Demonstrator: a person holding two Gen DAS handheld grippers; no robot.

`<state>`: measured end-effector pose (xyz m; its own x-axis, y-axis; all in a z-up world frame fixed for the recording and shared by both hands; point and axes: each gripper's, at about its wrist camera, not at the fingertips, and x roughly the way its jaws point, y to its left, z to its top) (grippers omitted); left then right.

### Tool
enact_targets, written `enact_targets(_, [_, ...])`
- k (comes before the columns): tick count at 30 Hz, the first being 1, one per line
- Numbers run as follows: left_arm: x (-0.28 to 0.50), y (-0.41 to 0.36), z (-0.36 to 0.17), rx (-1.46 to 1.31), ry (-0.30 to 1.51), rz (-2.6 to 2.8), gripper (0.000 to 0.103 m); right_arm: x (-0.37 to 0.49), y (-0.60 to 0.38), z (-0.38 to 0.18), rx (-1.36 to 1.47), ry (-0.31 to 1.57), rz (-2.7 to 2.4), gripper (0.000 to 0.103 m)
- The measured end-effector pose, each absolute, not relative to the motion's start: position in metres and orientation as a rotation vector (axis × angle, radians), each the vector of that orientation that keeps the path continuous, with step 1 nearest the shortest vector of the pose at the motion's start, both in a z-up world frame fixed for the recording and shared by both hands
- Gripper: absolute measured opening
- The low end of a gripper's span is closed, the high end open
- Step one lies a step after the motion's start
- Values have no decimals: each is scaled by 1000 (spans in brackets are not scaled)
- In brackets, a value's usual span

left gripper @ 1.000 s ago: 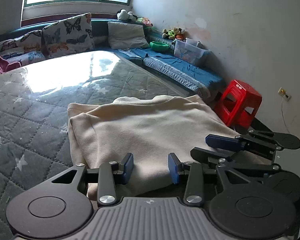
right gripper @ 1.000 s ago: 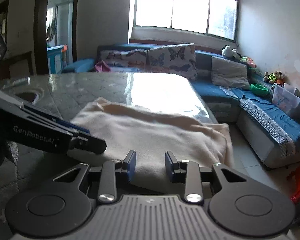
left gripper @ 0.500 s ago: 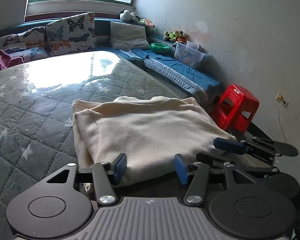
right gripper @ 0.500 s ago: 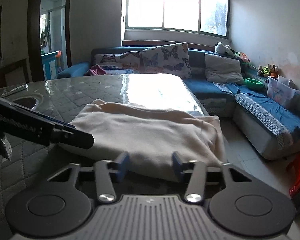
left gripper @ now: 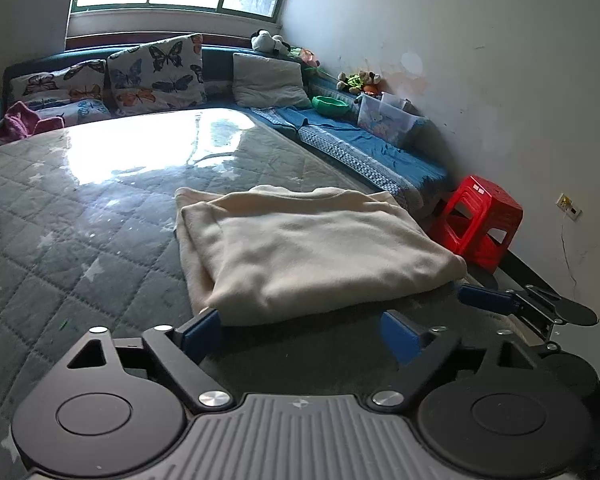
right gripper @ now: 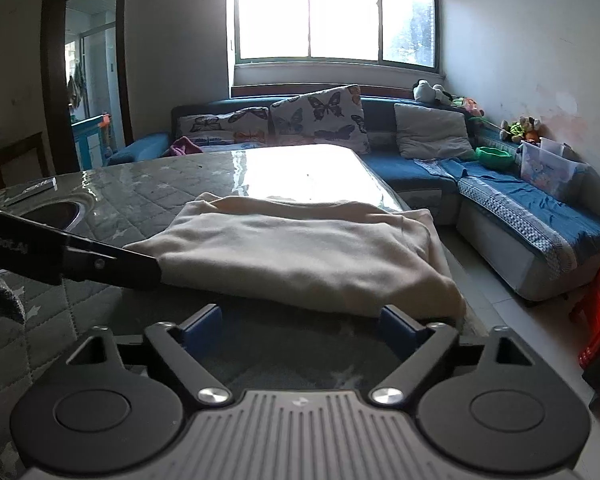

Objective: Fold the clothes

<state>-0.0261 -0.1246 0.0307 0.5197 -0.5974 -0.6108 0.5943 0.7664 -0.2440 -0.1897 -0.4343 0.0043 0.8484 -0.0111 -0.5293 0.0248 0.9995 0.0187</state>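
A big grey quilted table (left gripper: 80, 248) fills most of both views. On it lies the cream garment (left gripper: 312, 248), already folded into a flat, thick block. In the left wrist view it sits in the middle of the frame, with its long side running left to right. Its near edge is a soft rounded fold that crosses the lower middle of the picture.

The left gripper (left gripper: 300, 334) sits at the bottom middle of its own view. Its jaws are opening wide and nothing is between them. The folded edge lies just past the blue pads, up the frame. The left pad is very near the left corner of the cloth.

The right gripper (right gripper: 300, 330) sits at the bottom middle of the right wrist view. Its jaws are opening too, and they are empty. The garment lies just above it, with the near right corner right by the right pad.

Both claws face the same near edge, one by each corner. Neither is clearly closer. I think the next fold would start from this edge.
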Motion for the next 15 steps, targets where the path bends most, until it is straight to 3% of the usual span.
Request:
enact_targets(2, [-30,-121,30,-2,724,-709,99,-194,-431,5,20,550,-35,99])
enact_targets(5, [-34,-115,30,-1,712,-704,103,-198,-429,5,26,538,-56,103])
enact_targets(15, [-39,-99,29,-28,686,-668,103,-205,-423,5,56,504,-115,103])
